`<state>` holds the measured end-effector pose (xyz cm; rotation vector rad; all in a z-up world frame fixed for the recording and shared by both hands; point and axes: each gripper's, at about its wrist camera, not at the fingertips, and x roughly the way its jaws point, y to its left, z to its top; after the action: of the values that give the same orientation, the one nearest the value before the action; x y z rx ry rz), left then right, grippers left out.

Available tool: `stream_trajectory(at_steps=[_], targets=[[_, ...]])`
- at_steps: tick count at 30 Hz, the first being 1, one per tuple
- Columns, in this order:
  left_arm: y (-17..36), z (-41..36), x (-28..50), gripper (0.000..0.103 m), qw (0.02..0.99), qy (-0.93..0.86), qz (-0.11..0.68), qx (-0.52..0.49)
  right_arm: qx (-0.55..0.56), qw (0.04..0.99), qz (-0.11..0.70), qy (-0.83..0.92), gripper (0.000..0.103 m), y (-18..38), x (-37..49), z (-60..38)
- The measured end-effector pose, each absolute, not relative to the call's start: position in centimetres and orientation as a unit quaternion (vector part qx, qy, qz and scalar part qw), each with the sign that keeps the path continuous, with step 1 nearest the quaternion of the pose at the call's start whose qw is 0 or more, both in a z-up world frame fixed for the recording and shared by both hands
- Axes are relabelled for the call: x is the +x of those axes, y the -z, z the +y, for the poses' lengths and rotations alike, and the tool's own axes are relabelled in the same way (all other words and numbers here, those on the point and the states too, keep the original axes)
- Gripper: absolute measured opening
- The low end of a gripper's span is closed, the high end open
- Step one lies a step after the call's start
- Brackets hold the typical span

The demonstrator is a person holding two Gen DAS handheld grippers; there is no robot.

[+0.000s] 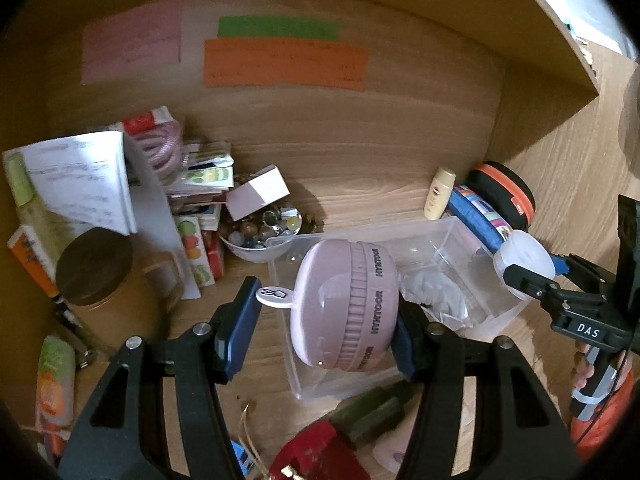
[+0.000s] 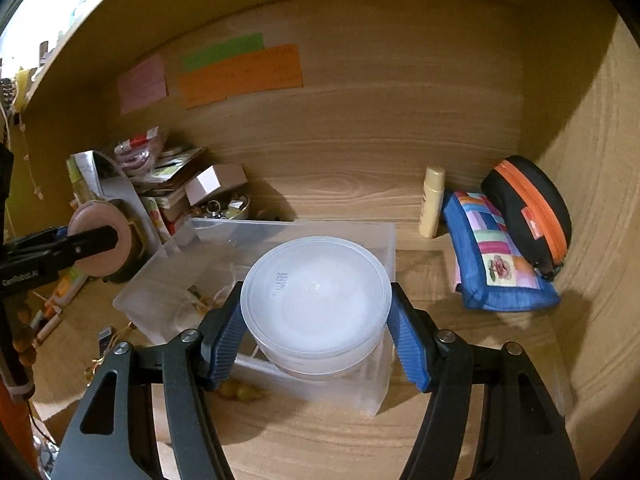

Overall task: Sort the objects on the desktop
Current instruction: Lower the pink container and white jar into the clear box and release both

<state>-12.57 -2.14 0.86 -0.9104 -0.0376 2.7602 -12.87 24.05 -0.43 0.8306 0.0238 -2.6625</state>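
Note:
A clear plastic bin stands on the wooden desk; its far rim shows in the right wrist view. My left gripper has its fingers spread; a pink round case marked HYNTOOR rests against its right finger, over the bin's near left corner. The case also shows in the right wrist view. My right gripper is shut on a translucent white lidded tub and holds it over the bin; the tub also shows in the left wrist view.
At the back left are papers, snack packets, a bowl of beads and a wooden-lidded jar. At the right are a cream bottle, a patchwork pouch and a black-orange zip case. Red and green items lie near the front.

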Motion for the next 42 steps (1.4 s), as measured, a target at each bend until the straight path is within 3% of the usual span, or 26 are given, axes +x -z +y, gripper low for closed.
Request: stream_trajectory(at_steps=[24, 42], targets=[[4.5, 0.1, -21.6, 0.058, 0.135, -0.91, 0.015, -0.392, 0.36, 0.176, 0.081, 0.913, 0.063, 3.4, -19.7, 20.7], [5.5, 2.2, -21.7, 0.058, 0.13, -0.91, 0.073, -0.387, 0.365, 0.18, 0.121, 0.905, 0.063, 5.0, -20.6, 18.3]])
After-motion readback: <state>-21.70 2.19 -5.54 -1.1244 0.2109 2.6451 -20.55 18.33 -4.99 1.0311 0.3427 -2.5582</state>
